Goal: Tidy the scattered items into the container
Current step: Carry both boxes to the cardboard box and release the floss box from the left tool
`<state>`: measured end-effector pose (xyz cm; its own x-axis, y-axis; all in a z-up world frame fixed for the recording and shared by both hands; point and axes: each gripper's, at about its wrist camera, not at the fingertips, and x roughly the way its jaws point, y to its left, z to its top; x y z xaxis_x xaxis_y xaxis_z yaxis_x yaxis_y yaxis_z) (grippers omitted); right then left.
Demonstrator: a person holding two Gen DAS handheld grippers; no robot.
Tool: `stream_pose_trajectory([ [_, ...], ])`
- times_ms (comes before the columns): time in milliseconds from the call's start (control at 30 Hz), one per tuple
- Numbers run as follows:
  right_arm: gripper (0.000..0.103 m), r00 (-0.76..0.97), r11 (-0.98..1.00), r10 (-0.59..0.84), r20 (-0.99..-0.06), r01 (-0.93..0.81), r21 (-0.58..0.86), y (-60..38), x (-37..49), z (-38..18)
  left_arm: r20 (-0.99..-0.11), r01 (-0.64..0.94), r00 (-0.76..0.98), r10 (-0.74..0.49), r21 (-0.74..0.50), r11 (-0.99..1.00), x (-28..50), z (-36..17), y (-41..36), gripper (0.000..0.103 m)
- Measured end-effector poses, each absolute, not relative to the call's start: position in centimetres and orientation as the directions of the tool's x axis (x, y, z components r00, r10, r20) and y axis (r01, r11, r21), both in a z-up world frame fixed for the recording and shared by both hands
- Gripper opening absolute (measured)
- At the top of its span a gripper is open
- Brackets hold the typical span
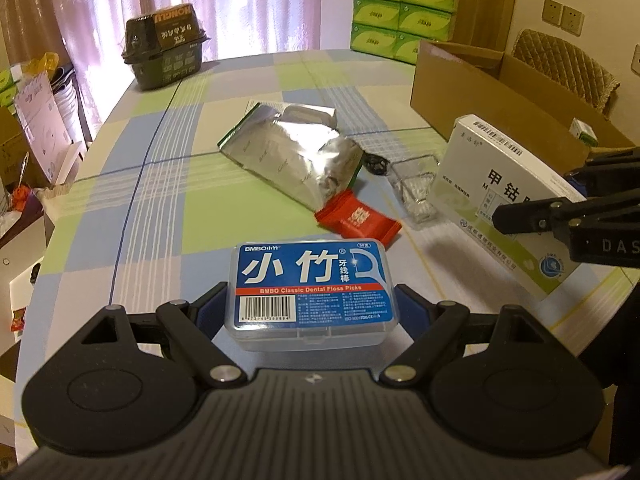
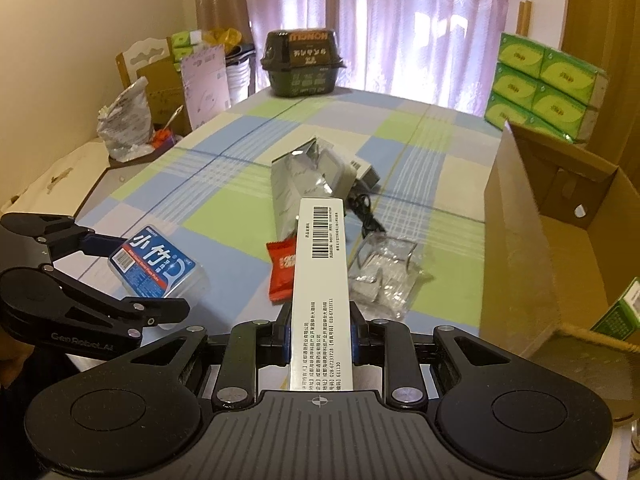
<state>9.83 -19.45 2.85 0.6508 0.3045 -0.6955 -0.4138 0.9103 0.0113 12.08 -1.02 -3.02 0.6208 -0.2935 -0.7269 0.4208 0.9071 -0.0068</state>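
Observation:
My left gripper point(image 1: 312, 308) is shut on a blue dental floss picks box point(image 1: 311, 292), held low over the checked tablecloth point(image 1: 168, 208). My right gripper point(image 2: 320, 336) is shut on a long white medicine box point(image 2: 320, 280), held on edge beside the open cardboard box point(image 2: 520, 240). A small green carton point(image 2: 620, 312) lies inside that box. On the cloth between the grippers lie a silver foil pouch point(image 1: 288, 152), a red candy packet point(image 1: 358, 218), a clear plastic packet point(image 1: 416, 190), a black cable point(image 2: 364, 212) and a white charger point(image 2: 360, 168).
A dark green lidded box point(image 1: 166, 46) stands at the table's far end. Stacked green tissue packs point(image 1: 400, 12) sit behind the cardboard box, with a padded chair point(image 1: 568, 64) beyond it. Bags and cartons point(image 2: 132, 120) crowd the floor off the left edge.

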Motion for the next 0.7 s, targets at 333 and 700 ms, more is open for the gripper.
stream_pose_trajectory([
  [333, 0.027, 0.75, 0.947, 0.25, -0.612, -0.32, -0.006, -23.6, 11.5, 7.4, -0.673, 0.504, 0.643, -0.365, 0.013, 0.864, 13.7, 0.9, -5.1, 0.083],
  [700, 0.028, 0.813, 0.983, 0.126, -0.569, -0.179, -0.037, -30.4, 12.4, 10.7, -0.611, 0.607, 0.637, -0.47, 0.023, 0.794, 15.5, 4.9, -12.3, 0.083],
])
